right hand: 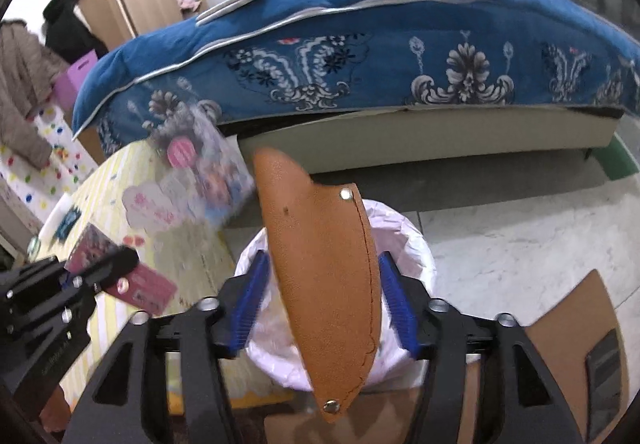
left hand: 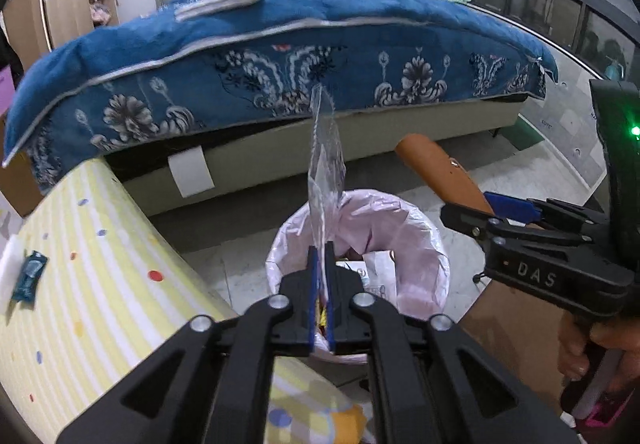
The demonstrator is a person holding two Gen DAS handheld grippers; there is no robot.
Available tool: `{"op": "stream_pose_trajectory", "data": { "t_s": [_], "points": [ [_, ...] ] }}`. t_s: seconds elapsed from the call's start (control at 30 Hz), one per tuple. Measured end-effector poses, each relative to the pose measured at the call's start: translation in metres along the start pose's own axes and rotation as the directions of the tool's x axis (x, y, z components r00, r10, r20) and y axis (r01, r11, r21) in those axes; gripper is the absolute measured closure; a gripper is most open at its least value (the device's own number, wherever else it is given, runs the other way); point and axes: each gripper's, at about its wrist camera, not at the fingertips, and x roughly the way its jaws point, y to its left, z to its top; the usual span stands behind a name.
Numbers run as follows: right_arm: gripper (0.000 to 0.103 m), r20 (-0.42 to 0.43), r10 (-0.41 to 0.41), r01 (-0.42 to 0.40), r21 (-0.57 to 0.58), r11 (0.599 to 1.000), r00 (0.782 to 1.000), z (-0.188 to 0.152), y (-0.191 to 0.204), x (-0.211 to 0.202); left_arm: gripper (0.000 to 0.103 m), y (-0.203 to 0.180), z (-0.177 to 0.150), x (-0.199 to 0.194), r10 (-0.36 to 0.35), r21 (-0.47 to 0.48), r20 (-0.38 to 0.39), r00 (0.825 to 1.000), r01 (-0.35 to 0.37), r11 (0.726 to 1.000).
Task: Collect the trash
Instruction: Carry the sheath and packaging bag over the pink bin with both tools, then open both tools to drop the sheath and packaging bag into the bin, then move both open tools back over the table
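My left gripper is shut on a clear plastic wrapper that stands up from its tips, right over the bin with a pale pink liner. The wrapper also shows in the right wrist view, blurred, held by the left gripper. My right gripper has its jaws wide apart around a tan leather sheath; the pads do not clearly touch it. The sheath hangs over the bin. The sheath and right gripper also appear in the left wrist view.
A bed with a blue floral quilt stands behind the bin. A yellow striped mat with a small blue packet lies at the left. Brown cardboard sits at the right on the marble floor.
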Motion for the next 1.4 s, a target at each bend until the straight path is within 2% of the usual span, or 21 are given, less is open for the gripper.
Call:
{"op": "stream_pose_trajectory", "data": {
  "t_s": [0.03, 0.07, 0.1, 0.23, 0.47, 0.6, 0.7, 0.9, 1.1, 1.27, 1.4],
  "points": [
    [0.032, -0.001, -0.016, 0.016, 0.013, 1.0, 1.0, 0.001, -0.004, 0.005, 0.06, 0.002, 0.001, 0.003, -0.001, -0.005, -0.008, 1.0, 0.001, 1.0],
    [0.031, -0.01, -0.027, 0.027, 0.029, 0.999, 1.0, 0.002, -0.008, 0.01, 0.048, 0.004, 0.0, 0.006, 0.005, -0.016, -0.01, 1.0, -0.005, 1.0],
    [0.031, -0.018, -0.025, 0.026, 0.049, 0.998, 1.0, 0.001, -0.012, 0.012, 0.042, 0.005, -0.001, 0.006, 0.011, -0.022, -0.004, 1.0, -0.011, 1.0],
    [0.031, -0.029, -0.02, 0.021, 0.067, 0.998, 0.999, -0.005, -0.016, 0.007, 0.042, 0.013, -0.009, -0.001, 0.03, -0.043, -0.003, 1.0, -0.03, 0.999],
    [0.031, -0.031, -0.005, 0.006, 0.029, 1.0, 1.0, -0.019, -0.001, -0.025, 0.042, 0.03, -0.028, -0.039, 0.094, -0.082, 0.024, 0.995, -0.092, 0.992],
    [0.031, -0.012, 0.017, -0.017, -0.005, 1.0, 1.0, -0.021, 0.017, -0.042, 0.041, 0.039, -0.04, -0.061, 0.131, -0.101, 0.037, 0.991, -0.127, 0.987],
    [0.031, 0.003, 0.034, -0.034, -0.048, 0.998, 0.999, -0.022, 0.035, -0.055, 0.036, 0.048, -0.049, -0.078, 0.148, -0.123, 0.048, 0.988, -0.142, 0.982],
    [0.031, -0.001, 0.079, -0.079, -0.124, 0.989, 0.997, -0.026, 0.072, -0.068, 0.035, 0.073, -0.074, -0.112, 0.196, -0.182, 0.06, 0.979, -0.182, 0.966],
    [0.031, -0.023, 0.132, -0.134, -0.221, 0.966, 0.991, -0.033, 0.121, -0.072, 0.034, 0.104, -0.1, -0.142, 0.241, -0.266, 0.065, 0.968, -0.216, 0.939],
    [0.031, -0.045, 0.18, -0.185, -0.31, 0.933, 0.983, -0.036, 0.166, -0.074, 0.034, 0.131, -0.119, -0.162, 0.315, -0.307, 0.056, 0.947, -0.284, 0.908],
    [0.031, -0.067, 0.203, -0.213, -0.374, 0.903, 0.977, -0.038, 0.203, -0.069, 0.032, 0.16, -0.135, -0.177, 0.378, -0.369, 0.042, 0.925, -0.337, 0.866]
  ]
}}
